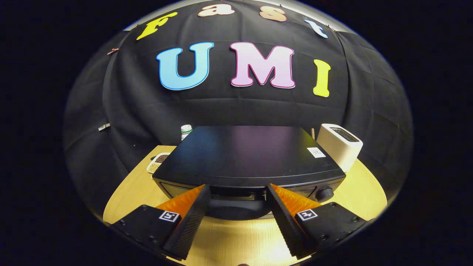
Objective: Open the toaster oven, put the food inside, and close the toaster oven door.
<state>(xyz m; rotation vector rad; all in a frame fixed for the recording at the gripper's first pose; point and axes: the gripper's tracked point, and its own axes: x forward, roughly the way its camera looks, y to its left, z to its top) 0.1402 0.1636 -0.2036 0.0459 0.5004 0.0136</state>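
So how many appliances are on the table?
2: the black toaster oven just ahead of the open gripper, and a white slot toaster beside its knob end. Others may hide behind it.

Black toaster oven (251, 155) mid frame, white toaster (338, 146) at right; orange, black-ridged fingers (184, 202) low; pale wood table (236, 240); green-capped white bottle (186, 131).

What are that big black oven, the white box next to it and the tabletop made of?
The oven looks like black painted metal: its flat top has a soft satin sheen. The white box seems matte plastic, smooth with rounded corners, though that is a guess. The table looks like pale wood or laminate, with faint grain and glare. The open gripper hovers at the oven's front.
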